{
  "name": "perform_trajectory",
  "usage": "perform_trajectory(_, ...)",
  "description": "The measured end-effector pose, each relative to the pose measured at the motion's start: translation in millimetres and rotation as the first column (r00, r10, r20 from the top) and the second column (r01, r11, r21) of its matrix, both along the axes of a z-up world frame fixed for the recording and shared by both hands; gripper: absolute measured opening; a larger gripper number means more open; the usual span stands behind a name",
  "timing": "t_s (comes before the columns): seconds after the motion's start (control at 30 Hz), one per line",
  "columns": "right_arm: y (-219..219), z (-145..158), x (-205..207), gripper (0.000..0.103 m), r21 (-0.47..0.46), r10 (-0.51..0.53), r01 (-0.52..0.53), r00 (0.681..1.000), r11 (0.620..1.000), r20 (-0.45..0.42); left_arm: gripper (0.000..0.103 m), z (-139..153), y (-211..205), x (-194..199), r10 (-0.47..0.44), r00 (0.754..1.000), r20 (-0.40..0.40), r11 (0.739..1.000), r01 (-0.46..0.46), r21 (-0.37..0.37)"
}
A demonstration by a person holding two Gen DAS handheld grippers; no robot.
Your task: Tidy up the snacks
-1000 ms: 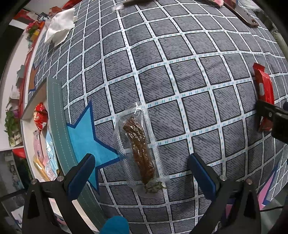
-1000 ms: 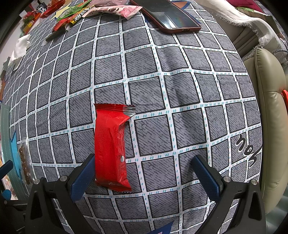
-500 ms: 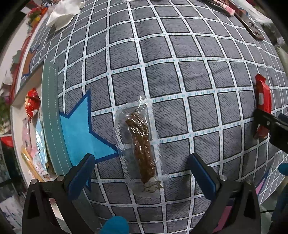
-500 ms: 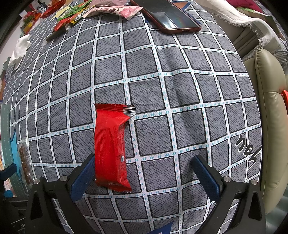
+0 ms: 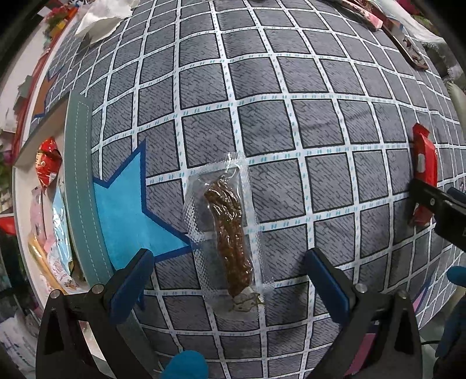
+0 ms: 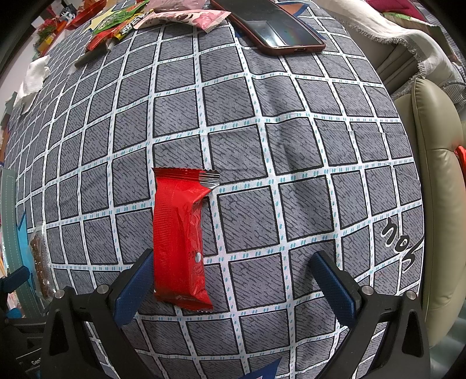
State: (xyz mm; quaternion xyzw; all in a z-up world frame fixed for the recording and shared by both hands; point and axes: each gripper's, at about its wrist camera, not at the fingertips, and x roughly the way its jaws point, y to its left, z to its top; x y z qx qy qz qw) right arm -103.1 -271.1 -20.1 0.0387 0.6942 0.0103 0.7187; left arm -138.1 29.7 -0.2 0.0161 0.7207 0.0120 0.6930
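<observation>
A clear vacuum pack with a brown meat stick (image 5: 230,233) lies on the grey checked cloth (image 5: 262,87), between the fingers of my open left gripper (image 5: 230,277), which hovers just above its near end. A red wrapped snack bar (image 6: 179,239) lies lengthwise beside the left finger of my open right gripper (image 6: 233,281); nothing is clamped. The same red bar (image 5: 423,166) shows at the right edge of the left wrist view, with the right gripper's black finger across it. The meat stick (image 6: 39,256) shows at the left edge of the right wrist view.
A white tray (image 5: 20,204) left of the cloth's edge holds several snack packs (image 5: 46,166). More snack packs (image 6: 125,22) and a phone (image 6: 276,29) lie at the far side. A crumpled tissue (image 5: 102,17) sits far left. A beige chair (image 6: 437,189) stands to the right.
The left gripper has drawn back and risen a little, so the meat stick and tray sit slightly farther in its view. The right gripper has not moved.
</observation>
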Motion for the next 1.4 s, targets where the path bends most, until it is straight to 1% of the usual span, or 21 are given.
perform_trajectory(0.1, 0, 1, 0, 0.103, 0.0, 0.001, -0.001, 1.0, 1.0, 0.001, 0.103, -2, -2, 1, 0.016, 1.0, -0.001, 1.0, -0.016, -0.021)
perform_trajectory(0.27, 0, 0, -1, 0.103, 0.0, 0.001, -0.001, 1.0, 1.0, 0.003, 0.103, -9, 14, -3, 0.067, 0.998, -0.018, 0.993, -0.068, -0.095)
perform_trajectory(0.3, 0, 1, -1, 0.103, 0.0, 0.001, -0.001, 1.0, 1.0, 0.005, 0.103, -10, 16, -4, 0.07, 0.997, -0.017, 0.992, -0.072, -0.1)
perform_trajectory(0.43, 0, 1, -2, 0.103, 0.001, 0.003, -0.003, 1.0, 1.0, 0.0, 0.103, -12, 22, -10, 0.06, 0.998, 0.0, 0.993, -0.06, -0.099)
perform_trajectory(0.53, 0, -1, 5, 0.103, 0.004, 0.002, -0.002, 0.999, 1.0, -0.036, 0.103, -12, 25, -13, 0.062, 0.998, 0.011, 0.993, -0.06, -0.099)
perform_trajectory(0.6, -2, -3, 12, 0.103, 0.006, -0.002, 0.002, 0.998, 1.0, -0.057, 0.103, -13, 19, -10, 0.06, 0.998, 0.011, 0.994, -0.059, -0.097)
perform_trajectory(0.67, -2, -3, 17, 0.103, 0.006, -0.005, 0.005, 0.998, 1.0, -0.066, 0.103, -12, 19, -9, 0.059, 0.998, 0.011, 0.994, -0.058, -0.098)
perform_trajectory(0.9, 3, -6, 33, 0.103, 0.004, -0.002, 0.002, 0.999, 1.0, -0.053, 0.103, -18, 29, -11, 0.061, 0.998, 0.013, 0.994, -0.059, -0.097)
perform_trajectory(1.03, 5, -7, 38, 0.103, 0.004, -0.005, 0.006, 0.999, 1.0, -0.038, 0.103, -10, 18, -9, 0.061, 0.998, 0.017, 0.994, -0.059, -0.094)
perform_trajectory(1.13, 5, -8, 43, 0.103, 0.004, -0.006, 0.006, 0.999, 1.0, -0.034, 0.103, -10, 18, -9, 0.061, 0.998, 0.017, 0.994, -0.059, -0.094)
perform_trajectory(1.4, 2, -6, 29, 0.103, 0.004, -0.008, 0.009, 0.999, 1.0, -0.032, 0.103, -10, 18, -9, 0.062, 0.998, 0.017, 0.994, -0.06, -0.094)
